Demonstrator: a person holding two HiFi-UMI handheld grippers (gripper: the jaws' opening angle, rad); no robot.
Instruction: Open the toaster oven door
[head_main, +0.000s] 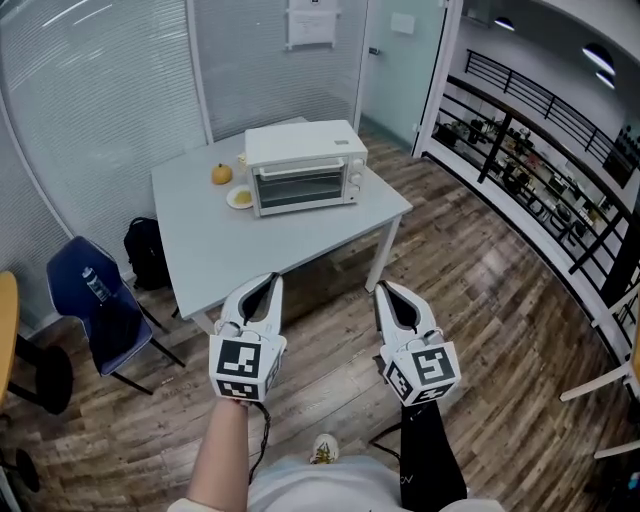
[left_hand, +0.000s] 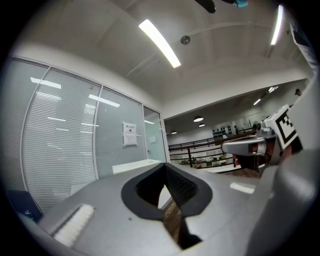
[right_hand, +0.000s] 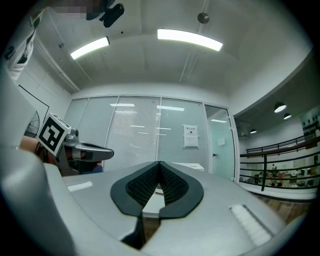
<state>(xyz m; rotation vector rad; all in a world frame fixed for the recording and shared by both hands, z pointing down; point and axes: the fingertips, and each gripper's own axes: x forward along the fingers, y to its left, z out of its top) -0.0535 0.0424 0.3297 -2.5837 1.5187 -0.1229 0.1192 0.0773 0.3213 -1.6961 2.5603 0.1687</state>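
- Standing on the grey table (head_main: 240, 255), door (head_main: 300, 187) closed, the toaster oven (head_main: 303, 150) lies well ahead of both grippers.
- Left gripper (head_main: 272, 285): jaws pressed together, holding nothing.
- Right gripper (head_main: 388, 292): jaws likewise together, holding nothing.

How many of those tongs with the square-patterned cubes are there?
2. The left tongs and the right tongs are held side by side, short of the table, both shut and empty.

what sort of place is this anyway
Likely an office or lab floor, not a home: ribbed glass partition walls, a black railing along the floor's edge, and the toaster oven on a plain white table.
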